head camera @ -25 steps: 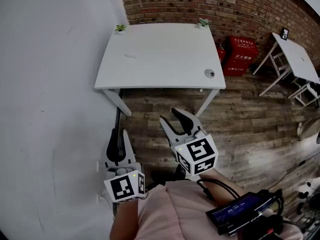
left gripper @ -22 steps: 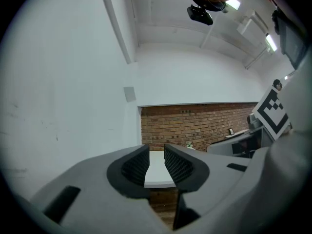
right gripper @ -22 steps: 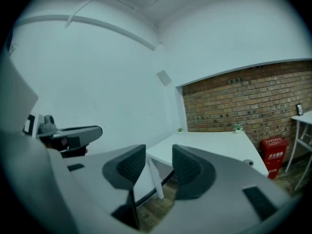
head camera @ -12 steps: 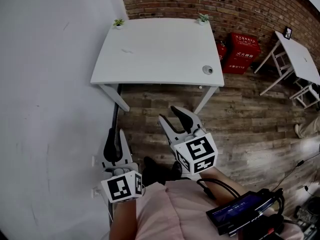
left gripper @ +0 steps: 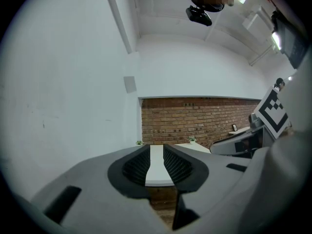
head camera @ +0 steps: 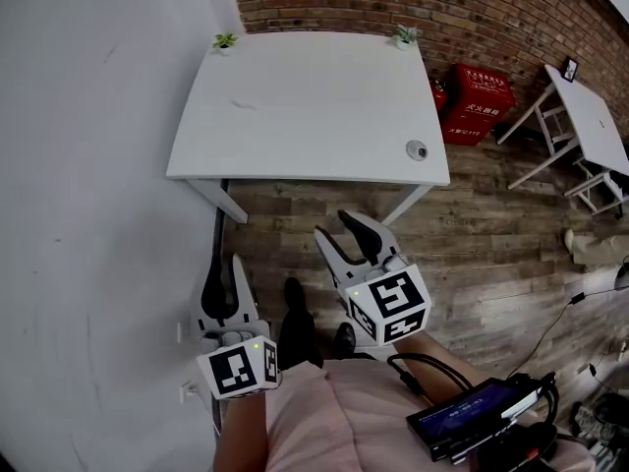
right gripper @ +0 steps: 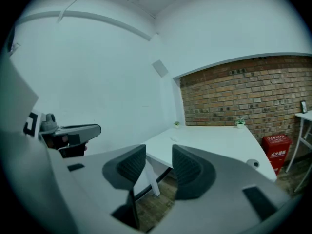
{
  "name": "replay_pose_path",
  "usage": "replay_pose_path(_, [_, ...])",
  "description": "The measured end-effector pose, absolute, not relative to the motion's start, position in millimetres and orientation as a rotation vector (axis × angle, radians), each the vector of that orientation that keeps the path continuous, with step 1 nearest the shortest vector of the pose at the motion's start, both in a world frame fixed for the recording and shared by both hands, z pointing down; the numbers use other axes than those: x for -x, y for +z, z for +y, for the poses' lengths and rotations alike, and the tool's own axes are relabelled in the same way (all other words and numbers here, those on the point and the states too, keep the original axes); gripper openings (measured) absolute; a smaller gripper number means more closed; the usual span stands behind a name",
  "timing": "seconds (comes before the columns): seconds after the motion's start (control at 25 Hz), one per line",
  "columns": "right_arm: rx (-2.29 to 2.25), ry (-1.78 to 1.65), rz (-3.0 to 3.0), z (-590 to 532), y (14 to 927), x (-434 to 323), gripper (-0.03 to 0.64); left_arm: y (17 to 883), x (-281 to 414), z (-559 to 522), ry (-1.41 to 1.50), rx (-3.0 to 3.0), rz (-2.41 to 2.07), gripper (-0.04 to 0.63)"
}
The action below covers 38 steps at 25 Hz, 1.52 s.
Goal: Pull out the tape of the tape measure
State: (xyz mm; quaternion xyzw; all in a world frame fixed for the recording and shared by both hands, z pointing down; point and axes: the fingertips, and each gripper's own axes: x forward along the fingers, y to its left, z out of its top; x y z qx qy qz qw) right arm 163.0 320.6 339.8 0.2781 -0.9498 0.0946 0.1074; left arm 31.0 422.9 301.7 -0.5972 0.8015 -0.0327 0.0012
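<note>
Tape measure (head camera: pixel 417 149): taken to be the small round grey object lying on the white rectangular table (head camera: pixel 295 96), near the table's lower right corner in the head view. It is too small to make out any tape. The right gripper view shows it at the far right edge of the tabletop (right gripper: pixel 252 163). Nothing touches it.

Left gripper (head camera: pixel 225 275), lower left of the head view: grey jaws stand a narrow gap apart. In the left gripper view (left gripper: pixel 156 162) only a strip of the distant tabletop shows between the ribbed pads (left gripper: pixel 135 165). Nothing is held.

Right gripper (head camera: pixel 339 232), centre of the head view: its jaws stand wider apart. In the right gripper view (right gripper: pixel 158 167) the gap shows only the table edge, a table leg and floor. It holds nothing.

Both grippers hang over the brown wooden plank floor (head camera: pixel 472 234), below the table's near edge in the frame and well apart from the tape measure. Each carries a white cube with black square markers (head camera: pixel 236 369) (head camera: pixel 388 303).

Surroundings:
- Two small green potted plants sit at the table's far corners (head camera: pixel 225 40) (head camera: pixel 405 35).
- A red brick wall (head camera: pixel 442 8) runs along the top of the frame, and a plain white wall (head camera: pixel 88 165) fills the left.
- Red boxes (head camera: pixel 477 101) stand on the floor against the brick.
- A second white table (head camera: pixel 590 116) is at the right edge.
- The person's pink top (head camera: pixel 324 411) and dark shoes (head camera: pixel 295 327) are at bottom centre.
- A black device with cables (head camera: pixel 472 416) is at lower right.
</note>
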Motion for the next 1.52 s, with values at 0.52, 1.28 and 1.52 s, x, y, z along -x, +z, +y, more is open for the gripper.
replay_pose_path(0.52, [-0.866,0.243,-2.805,219.2,323.2,-37.5,0.179,292.3,95.6,316.0,-0.072,1.927,2.474,0.091])
replay_pose_path(1.28, [-0.970,0.208,-2.765,130.1,316.7,20.1,0.186,300.6,153.6,215.0,-0.058,2.068,2.402,0.086])
replay_pose_path(1.52, [-0.946,0.258,-2.755,87.2,333.0,28.4,0.184,309.3,161.1,177.9,-0.120,2.053,2.437,0.086])
